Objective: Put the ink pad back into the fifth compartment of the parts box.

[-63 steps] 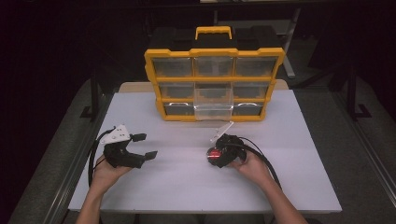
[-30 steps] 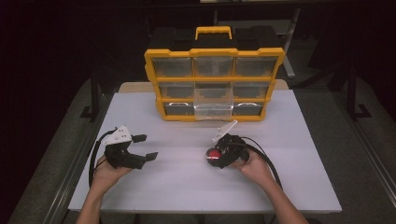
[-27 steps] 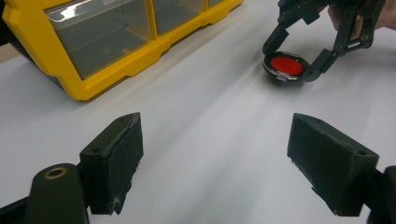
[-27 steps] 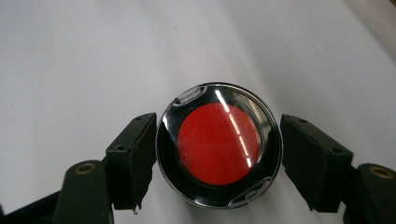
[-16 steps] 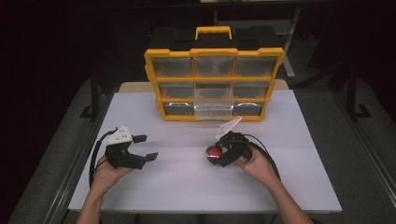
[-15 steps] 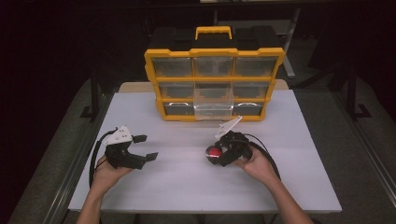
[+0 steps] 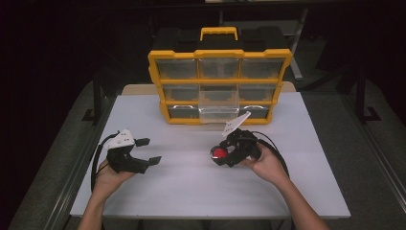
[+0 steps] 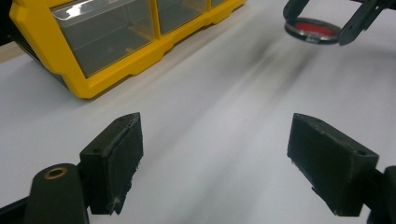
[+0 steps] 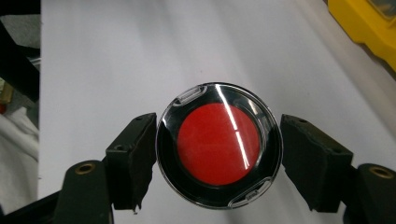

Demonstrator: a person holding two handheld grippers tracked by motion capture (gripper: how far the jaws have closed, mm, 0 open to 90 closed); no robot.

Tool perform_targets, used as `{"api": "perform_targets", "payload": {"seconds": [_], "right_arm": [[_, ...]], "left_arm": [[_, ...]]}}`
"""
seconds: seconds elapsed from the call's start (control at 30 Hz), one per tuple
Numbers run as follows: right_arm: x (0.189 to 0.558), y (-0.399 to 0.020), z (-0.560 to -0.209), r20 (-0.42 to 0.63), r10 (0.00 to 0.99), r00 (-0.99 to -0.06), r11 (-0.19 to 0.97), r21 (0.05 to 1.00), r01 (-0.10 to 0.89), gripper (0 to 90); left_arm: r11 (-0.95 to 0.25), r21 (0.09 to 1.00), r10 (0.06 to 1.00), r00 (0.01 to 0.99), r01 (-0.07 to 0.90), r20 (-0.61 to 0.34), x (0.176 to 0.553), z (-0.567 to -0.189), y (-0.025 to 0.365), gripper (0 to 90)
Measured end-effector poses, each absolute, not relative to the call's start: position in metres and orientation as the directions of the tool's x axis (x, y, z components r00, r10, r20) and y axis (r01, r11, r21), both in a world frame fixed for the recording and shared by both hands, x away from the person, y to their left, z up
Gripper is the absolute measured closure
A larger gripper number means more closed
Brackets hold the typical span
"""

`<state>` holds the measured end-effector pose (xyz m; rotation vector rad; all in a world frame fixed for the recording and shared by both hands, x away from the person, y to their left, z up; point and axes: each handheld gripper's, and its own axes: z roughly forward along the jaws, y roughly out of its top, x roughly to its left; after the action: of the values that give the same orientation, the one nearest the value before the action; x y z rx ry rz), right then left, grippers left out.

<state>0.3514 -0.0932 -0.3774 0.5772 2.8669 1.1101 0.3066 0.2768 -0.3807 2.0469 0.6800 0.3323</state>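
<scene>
Near edge of the white bench (image 7: 201, 196): my forearms enter from below, and bare surface lies open between them and on toward the organiser.

Left: my left gripper (image 7: 146, 151) hovers near the bench's left edge, its jaws spread wide with nothing but white surface between the pads (image 8: 119, 158). Open room lies ahead of it and to its right; the bench edge and the dark floor lie close on its left.

Right: my right gripper (image 7: 221, 154) sits right of the bench's centre, well apart from the left one and clear of the right edge. It grasps a round compact (image 9: 219, 145) across its width; in the right gripper view the left pad meets the rim and the right pad stands at the opposite rim. From the left gripper view the compact appears lifted off the surface, level.

The compact: a flat disc with a red centre, a black ring around it and a clear, glossy lid that catches streaks of light; two small clear tabs sit on opposite sides of the rim.

Far: the yellow drawer organiser (image 7: 219, 53) stands upright across the bench's back edge, clear drawers in rows, one lower middle drawer (image 7: 219, 108) pulled out toward me. Free bench separates it from both grippers.
</scene>
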Motion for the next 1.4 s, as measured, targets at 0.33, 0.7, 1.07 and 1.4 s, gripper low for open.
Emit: {"api": "perform_targets", "payload": {"seconds": [0.33,0.7,1.07,1.4], "right_arm": [[0.352,-0.096,-0.354,0.140,0.323,-0.936,0.673,0.661,0.331,28.7],[0.355,-0.098,-0.327,0.127,0.290,-0.949,0.669,0.682,0.295,28.8],[0.360,-0.107,-0.296,0.126,0.283,-0.951,0.638,0.716,0.284,28.7],[0.366,-0.109,-0.272,0.119,0.275,-0.954,0.633,0.725,0.273,28.7]], "left_arm": [[-0.418,0.845,0.584,0.811,0.333,-0.031,0.307,-0.381,0.277,18.4],[-0.415,0.847,0.584,0.811,0.331,-0.031,0.306,-0.380,0.278,18.4],[-0.402,0.856,0.584,0.811,0.324,-0.032,0.306,-0.380,0.277,18.4],[-0.404,0.854,0.585,0.811,0.328,-0.034,0.306,-0.380,0.278,18.4]]}}
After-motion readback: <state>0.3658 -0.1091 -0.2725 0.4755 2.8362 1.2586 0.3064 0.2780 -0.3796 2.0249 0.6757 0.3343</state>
